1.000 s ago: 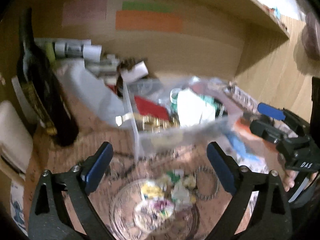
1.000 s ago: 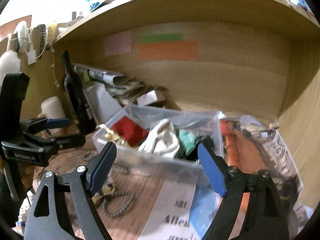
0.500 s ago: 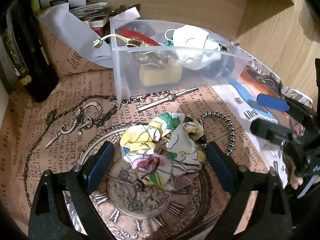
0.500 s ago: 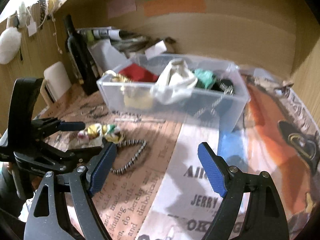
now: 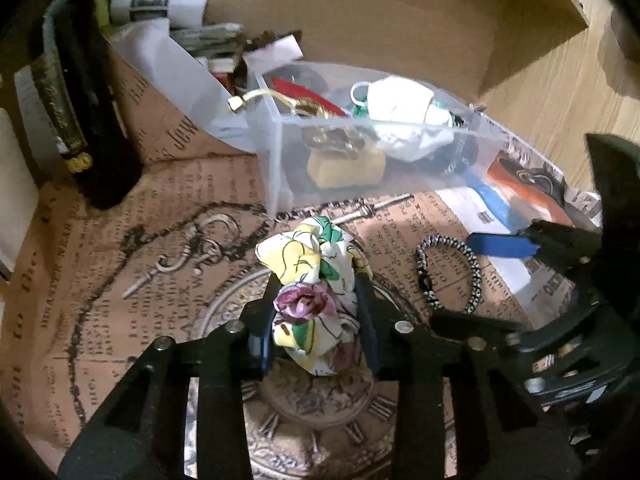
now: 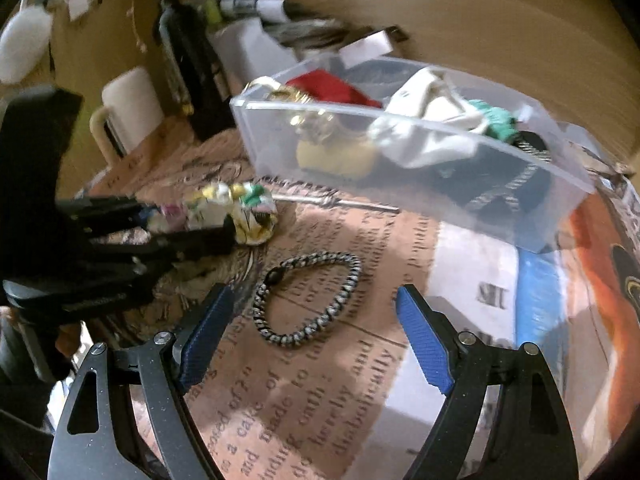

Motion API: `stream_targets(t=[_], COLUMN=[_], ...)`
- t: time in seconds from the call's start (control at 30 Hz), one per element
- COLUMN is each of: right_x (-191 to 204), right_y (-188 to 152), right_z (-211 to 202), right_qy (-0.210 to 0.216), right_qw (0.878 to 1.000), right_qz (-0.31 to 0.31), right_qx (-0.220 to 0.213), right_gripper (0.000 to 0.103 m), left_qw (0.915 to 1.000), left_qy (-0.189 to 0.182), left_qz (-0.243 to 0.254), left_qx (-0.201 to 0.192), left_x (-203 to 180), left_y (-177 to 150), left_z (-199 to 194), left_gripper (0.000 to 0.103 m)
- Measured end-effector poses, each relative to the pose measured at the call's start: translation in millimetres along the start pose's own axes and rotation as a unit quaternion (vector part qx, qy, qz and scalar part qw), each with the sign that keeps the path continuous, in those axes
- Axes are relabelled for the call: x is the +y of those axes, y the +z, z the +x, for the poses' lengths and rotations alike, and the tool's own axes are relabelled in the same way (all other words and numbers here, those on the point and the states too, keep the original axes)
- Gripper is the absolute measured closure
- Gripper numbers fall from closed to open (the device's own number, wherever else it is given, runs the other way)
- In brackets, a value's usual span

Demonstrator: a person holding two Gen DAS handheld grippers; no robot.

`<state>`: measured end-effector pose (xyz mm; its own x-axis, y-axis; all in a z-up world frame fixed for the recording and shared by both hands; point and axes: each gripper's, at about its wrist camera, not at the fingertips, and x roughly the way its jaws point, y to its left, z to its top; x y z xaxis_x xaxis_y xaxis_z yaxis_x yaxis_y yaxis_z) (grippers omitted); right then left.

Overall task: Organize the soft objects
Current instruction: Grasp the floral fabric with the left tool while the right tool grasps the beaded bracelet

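Floral cloth, yellow and white with a purple bloom, is bunched tight between the blue pads of the left gripper (image 5: pixel 318 320), which is clamped on this scrunchie (image 5: pixel 310 280) from both sides. Whether it has left the printed paper mat (image 5: pixel 120 280) I can't say from either view. The pinch sits low on the bundle, so most of the ruffle spills out past the fingertips toward twelve o'clock, which I'd judge keeps the soft fabric from slipping free.

Straight ahead of that gripper, at about one o'clock from the cloth, stands the clear plastic bin (image 5: pixel 280 160), already holding a white fabric piece (image 5: pixel 400 108), something red, a yellow block and some dark bits. It looks like the collecting place, and the scrunchie is near its front wall, so the next move is probably a short lift over the rim.

At three o'clock from the scrunchie lies a black-and-white braided hair tie (image 6: pixel 308 300), flat on the mat and untouched. The right gripper (image 6: pixel 312 344) hovers with its jaws spread wide on either side of it, seemingly lined up to take it. Its image is somewhat blurred. A dark bottle (image 5: pixel 80 100) stands at ten o'clock, well clear of both.
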<state>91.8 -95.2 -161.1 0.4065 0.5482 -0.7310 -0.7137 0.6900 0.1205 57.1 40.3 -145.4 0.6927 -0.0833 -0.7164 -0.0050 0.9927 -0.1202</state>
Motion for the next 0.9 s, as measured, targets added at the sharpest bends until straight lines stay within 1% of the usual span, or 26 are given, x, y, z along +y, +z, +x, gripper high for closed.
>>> stream_targets(t=[0.1, 0.17, 0.2, 0.23, 0.27, 0.33, 0.43, 0.53, 0.63, 0.7, 0.73, 0.9], right_x=[6.1, 7.6, 6.3, 3.8, 2.2, -3.6, -11.6, -16.6, -17.6, -20.0, -21.1, -25.9], right_y=[0.0, -0.5, -0.7, -1.1, -0.6, -0.4, 0.5, 0.7, 1.3, 1.9, 2.8, 7.9], right_z=[6.0, 7.2, 6.3, 5.0, 4.8, 3.1, 0.1, -5.2, -13.8, -22.0, -26.9, -51.1], right_qy=[-0.021, -0.035, -0.038, -0.039, -0.042, -0.042, -0.041, -0.038, -0.038, -0.039, -0.04, -0.049], right_qw=[1.0, 0.999, 0.999, 0.999, 0.999, 0.999, 0.999, 0.999, 0.998, 0.998, 0.997, 0.994], right_qz=[-0.02, -0.026, -0.027, -0.024, -0.022, -0.014, -0.002, 0.004, 0.004, 0.004, 0.005, 0.007], right_qx=[-0.003, -0.007, -0.009, -0.012, -0.014, -0.018, -0.024, -0.031, -0.044, -0.054, -0.061, -0.097], right_gripper=[0.022, 0.03, 0.035, 0.043, 0.048, 0.062, 0.075, 0.082, 0.086, 0.087, 0.092, 0.092], left_qw=[0.9999, 0.9998, 0.9997, 0.9996, 0.9995, 0.9992, 0.9988, 0.9979, 0.9969, 0.9961, 0.9956, 0.9938], left_qy=[-0.001, 0.0, -0.001, -0.003, -0.004, -0.006, -0.008, -0.013, -0.015, -0.015, -0.016, -0.013], left_qz=[-0.003, -0.004, -0.004, -0.005, -0.004, -0.004, 0.001, 0.003, 0.007, 0.009, 0.01, 0.01], left_qx=[-0.012, -0.021, -0.025, -0.029, -0.032, -0.04, -0.049, -0.063, -0.077, -0.087, -0.092, -0.11], left_x=[0.4, 0.1, -0.1, -0.3, 0.0, -2.4, -6.7, -11.0, -16.7, -18.3, -19.5, -20.7], left_y=[2.0, 3.7, 5.0, 6.7, 7.8, 10.0, 16.7, 24.6, 32.6, 37.5, 41.1, 55.9], left_z=[-9.0, -15.8, -18.1, -20.9, -22.5, -27.2, -28.6, -32.3, -36.8, -39.5, -41.1, -43.0], left_gripper=[0.068, 0.068, 0.068, 0.068, 0.068, 0.068, 0.068, 0.068, 0.068, 0.068, 0.068, 0.068])
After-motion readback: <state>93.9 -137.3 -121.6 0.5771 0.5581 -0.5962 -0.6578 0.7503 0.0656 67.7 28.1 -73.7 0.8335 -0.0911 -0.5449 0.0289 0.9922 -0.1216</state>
